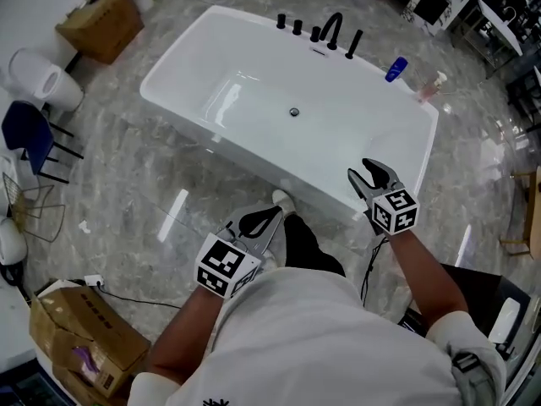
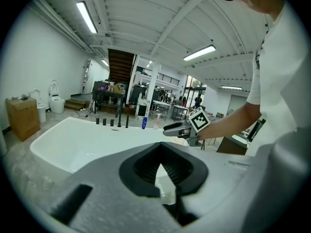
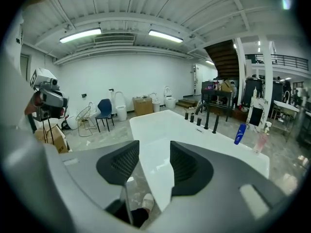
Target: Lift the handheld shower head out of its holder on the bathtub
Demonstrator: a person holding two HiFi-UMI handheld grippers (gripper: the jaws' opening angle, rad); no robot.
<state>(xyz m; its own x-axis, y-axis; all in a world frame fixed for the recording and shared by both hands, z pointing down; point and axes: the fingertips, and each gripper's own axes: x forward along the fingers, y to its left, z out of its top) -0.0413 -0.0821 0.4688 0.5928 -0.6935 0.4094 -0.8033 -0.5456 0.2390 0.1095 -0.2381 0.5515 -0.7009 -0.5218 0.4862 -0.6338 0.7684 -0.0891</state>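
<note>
Handheld shower head point(image 1: 353, 44) stands upright in its holder on the bathtub point(image 1: 254, 155) far rim, right of the faucet point(image 1: 331, 29). Right gripper point(image 1: 359, 171) is nearer, across the tub, jaws wide and empty. Left gripper point(image 1: 272, 213) is closed and empty.

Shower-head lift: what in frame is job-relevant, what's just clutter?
Job: bathtub; black fittings on its far rim; handheld shower head, likely the end rod; left gripper, shut, empty; right gripper, open.
Clutter: blue bottle; pink bottle; cardboard box; blue chair.
</note>
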